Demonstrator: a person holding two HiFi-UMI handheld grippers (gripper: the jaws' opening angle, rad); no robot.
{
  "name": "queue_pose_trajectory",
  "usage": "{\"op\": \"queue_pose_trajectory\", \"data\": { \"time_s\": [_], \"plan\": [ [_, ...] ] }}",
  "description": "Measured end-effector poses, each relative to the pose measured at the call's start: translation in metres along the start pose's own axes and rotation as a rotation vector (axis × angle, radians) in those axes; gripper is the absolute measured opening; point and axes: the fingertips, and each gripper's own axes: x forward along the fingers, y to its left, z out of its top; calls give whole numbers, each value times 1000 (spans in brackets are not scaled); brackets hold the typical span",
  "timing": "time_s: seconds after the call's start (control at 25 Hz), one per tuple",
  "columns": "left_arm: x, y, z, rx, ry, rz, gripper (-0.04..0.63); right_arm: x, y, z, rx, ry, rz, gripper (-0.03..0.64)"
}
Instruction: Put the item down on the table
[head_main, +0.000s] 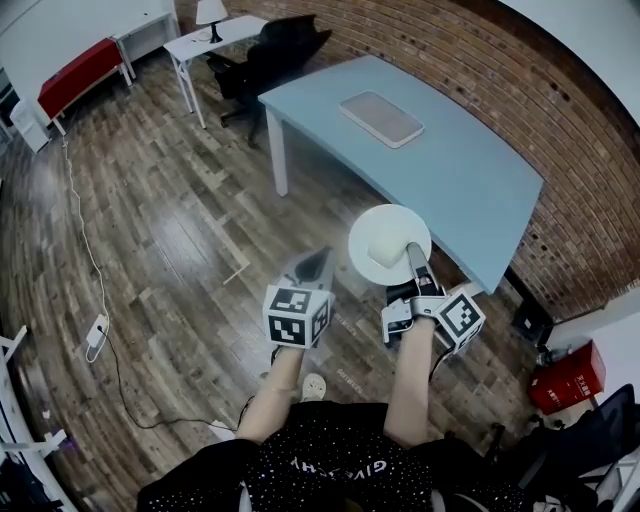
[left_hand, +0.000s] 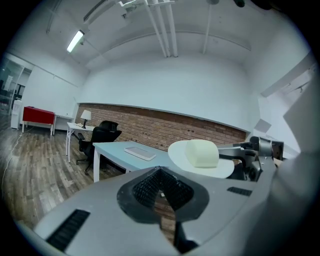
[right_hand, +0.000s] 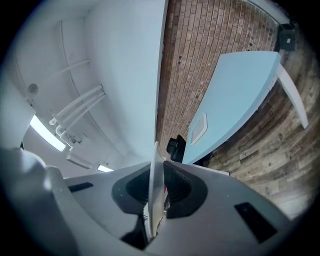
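Observation:
A round white plate (head_main: 374, 232) carrying a pale cream block (head_main: 385, 250) hangs over the wooden floor, just short of the near corner of the light blue table (head_main: 470, 180). My right gripper (head_main: 412, 250) is shut on the plate's rim. In the right gripper view the plate (right_hand: 155, 185) stands edge-on between the pads. My left gripper (head_main: 320, 258) floats to the left of the plate, shut and holding nothing. The left gripper view looks past its closed jaws at the plate (left_hand: 182, 152), the block (left_hand: 202, 152) and the table (left_hand: 117, 148) behind.
A flat pale tray (head_main: 381, 118) lies on the table. A brick wall (head_main: 470, 70) runs behind it. A black office chair (head_main: 278, 48), a white desk (head_main: 205, 38) and a red bench (head_main: 78, 72) stand farther off. A cable with a power strip (head_main: 96, 331) lies on the floor.

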Motion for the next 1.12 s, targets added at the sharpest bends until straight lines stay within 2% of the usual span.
{"op": "queue_pose_trajectory", "data": {
  "time_s": [0.24,0.6,0.76,1.12],
  "plan": [
    [17,3,9,47,-1,12,11,18,-7,11,20,-12,0,37],
    [47,12,22,44,-11,-7,11,42,-13,20,28,-11,15,37],
    [76,13,30,103,-18,-13,11,57,-24,36,21,-35,8,37],
    [165,28,62,80,-22,-80,11,118,-48,87,26,-94,-20,37]
  ]
}}
